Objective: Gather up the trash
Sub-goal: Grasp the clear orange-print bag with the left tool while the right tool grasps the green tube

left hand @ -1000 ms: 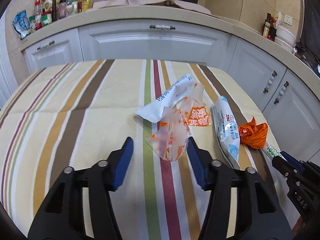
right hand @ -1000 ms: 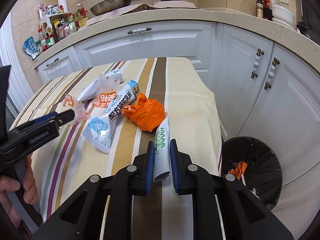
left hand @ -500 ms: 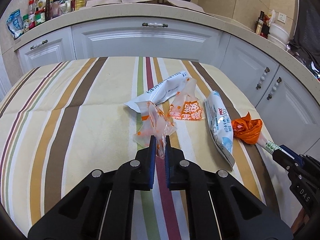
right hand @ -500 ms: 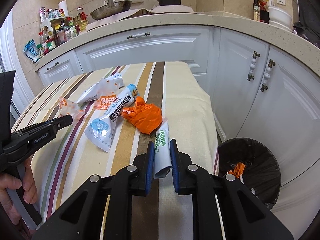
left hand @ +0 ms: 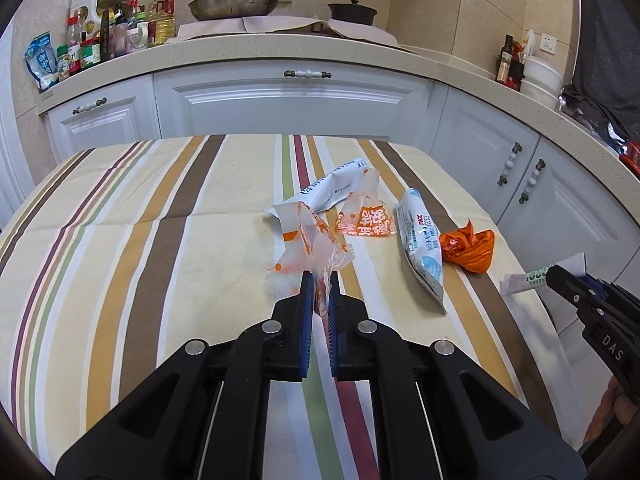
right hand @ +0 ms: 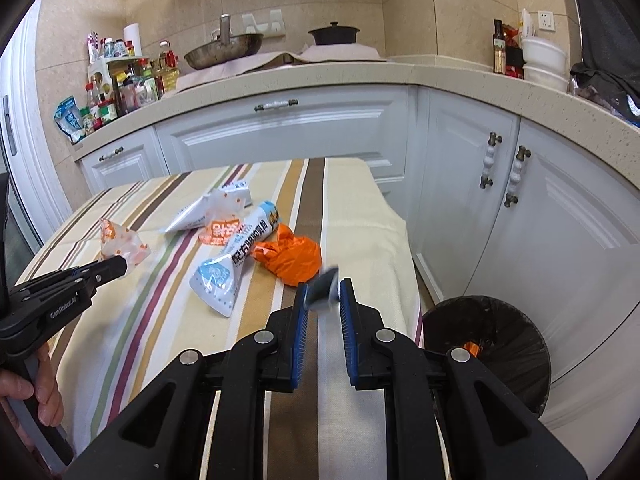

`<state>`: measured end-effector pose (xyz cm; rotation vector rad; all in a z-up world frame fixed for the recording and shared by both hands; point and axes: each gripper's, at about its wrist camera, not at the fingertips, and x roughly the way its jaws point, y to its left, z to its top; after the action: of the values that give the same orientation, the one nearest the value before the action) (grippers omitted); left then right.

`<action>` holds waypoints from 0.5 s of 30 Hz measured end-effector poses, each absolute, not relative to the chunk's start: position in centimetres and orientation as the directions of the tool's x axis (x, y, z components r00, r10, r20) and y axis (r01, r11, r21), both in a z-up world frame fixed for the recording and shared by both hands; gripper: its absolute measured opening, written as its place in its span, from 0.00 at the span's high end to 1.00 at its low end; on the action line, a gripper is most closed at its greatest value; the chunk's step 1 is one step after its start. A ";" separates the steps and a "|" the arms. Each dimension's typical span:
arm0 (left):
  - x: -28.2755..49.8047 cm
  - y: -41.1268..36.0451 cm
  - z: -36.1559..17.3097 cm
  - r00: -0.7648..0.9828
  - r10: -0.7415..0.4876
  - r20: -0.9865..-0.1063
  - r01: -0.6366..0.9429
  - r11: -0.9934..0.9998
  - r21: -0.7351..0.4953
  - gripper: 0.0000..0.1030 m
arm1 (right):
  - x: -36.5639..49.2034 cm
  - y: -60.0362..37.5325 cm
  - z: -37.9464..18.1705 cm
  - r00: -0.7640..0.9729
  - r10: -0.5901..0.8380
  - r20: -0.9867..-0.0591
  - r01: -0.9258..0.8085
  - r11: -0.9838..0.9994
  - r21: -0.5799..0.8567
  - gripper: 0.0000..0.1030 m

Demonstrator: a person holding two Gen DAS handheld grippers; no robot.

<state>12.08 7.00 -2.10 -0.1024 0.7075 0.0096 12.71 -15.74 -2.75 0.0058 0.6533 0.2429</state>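
My left gripper (left hand: 320, 286) is shut on a clear wrapper with orange print (left hand: 310, 246), held just above the striped tablecloth (left hand: 160, 240). My right gripper (right hand: 323, 294) is shut on a white wrapper with green print (left hand: 528, 279), which looks blurred and end-on between its fingers. Lying on the cloth are a long white packet (left hand: 332, 192), a small orange and white wrapper (left hand: 366, 224), a blue and white packet (left hand: 422, 248) and a crumpled orange bag (left hand: 470, 250). A black bin (right hand: 500, 344) stands on the floor right of the table.
White cabinets (left hand: 280, 100) run behind and to the right of the table. The counter holds bottles (left hand: 104, 36), a pan (left hand: 234, 4) and a black pot (left hand: 352, 10). A hand (right hand: 36, 392) grips the left tool's handle.
The left jaws closed on the clear orange-printed wrapper and lifted it off the cloth. The right gripper raised its green-printed wrapper off the table toward the right.
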 end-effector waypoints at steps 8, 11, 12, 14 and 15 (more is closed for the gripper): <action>10.4 7.3 -0.5 0.791 -0.019 -0.611 -0.042 0.996 -0.085 0.94 | 11.8 -15.8 -1.3 0.802 0.229 -0.552 -0.224 0.972 0.078 0.84; 9.7 7.3 0.2 0.806 -0.011 -0.592 -0.045 0.996 -0.079 0.94 | 11.5 -15.7 -1.1 0.808 0.230 -0.542 -0.225 0.971 0.077 0.84; 9.4 7.3 0.5 0.811 -0.009 -0.586 -0.044 0.996 -0.077 0.94 | 11.4 -15.7 -0.9 0.812 0.230 -0.536 -0.225 0.971 0.076 0.84; 9.0 7.3 0.8 0.818 -0.006 -0.575 -0.045 0.996 -0.074 0.94 | 11.2 -15.6 -0.6 0.818 0.231 -0.527 -0.226 0.971 0.075 0.84; 8.8 7.3 1.0 0.822 -0.006 -0.570 -0.044 0.996 -0.074 0.94 | 11.2 -15.6 -0.5 0.820 0.231 -0.524 -0.227 0.971 0.074 0.84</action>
<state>8.80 7.29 1.03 -0.0851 0.6061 0.0205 11.16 -15.61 -0.47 0.0087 0.5586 0.2439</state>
